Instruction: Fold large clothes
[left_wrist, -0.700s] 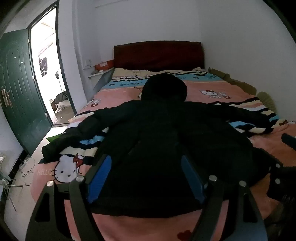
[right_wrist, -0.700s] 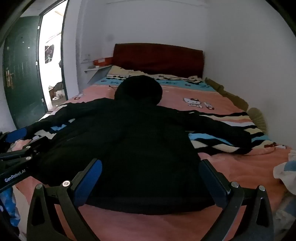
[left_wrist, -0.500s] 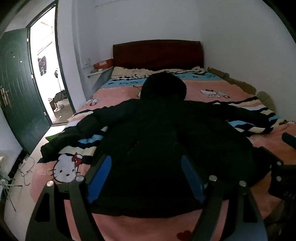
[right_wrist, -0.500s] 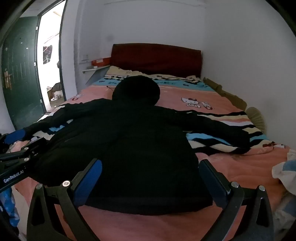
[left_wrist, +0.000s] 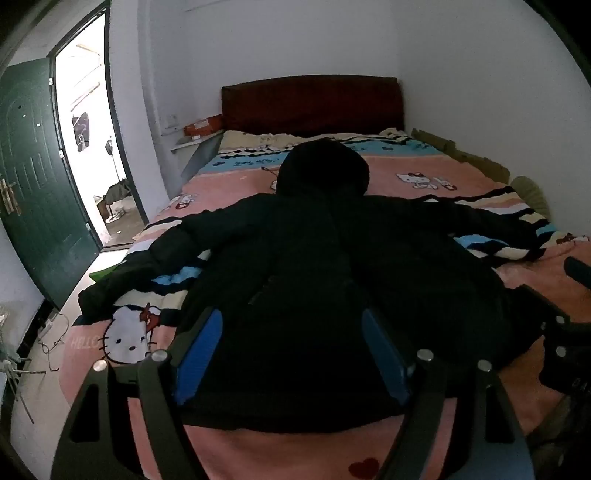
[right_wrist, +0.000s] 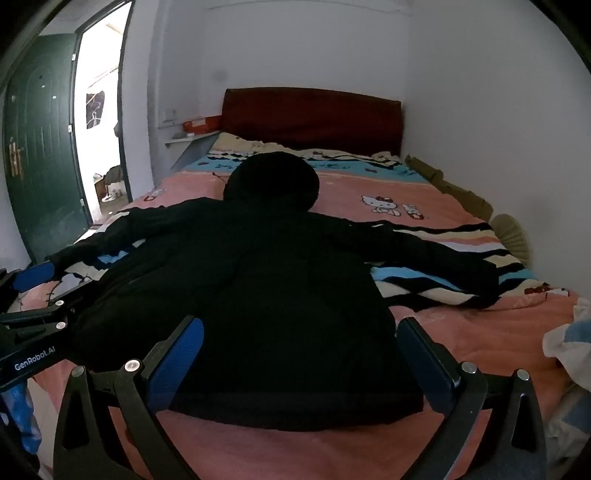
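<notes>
Black coat spread flat up the bed, both grippers wide open at its hem

In the left wrist view the left sleeve (left_wrist: 147, 269) runs out to the middle left of the frame, the coat (left_wrist: 332, 266) fills the centre with its hood (left_wrist: 323, 170) toward the headboard (left_wrist: 310, 103) at the top, and the left gripper (left_wrist: 291, 354) at the bottom straddles the hem, jaws spread, holding nothing. In the right wrist view the right gripper (right_wrist: 299, 362), equally empty and opened wider, sits at bottom centre over the hem, and the right sleeve (right_wrist: 424, 247) stretches to the middle right. The coat's long axis runs straight away from both sets of jaws, so each hand looks nearer its own sleeve for a first fold inward
</notes>
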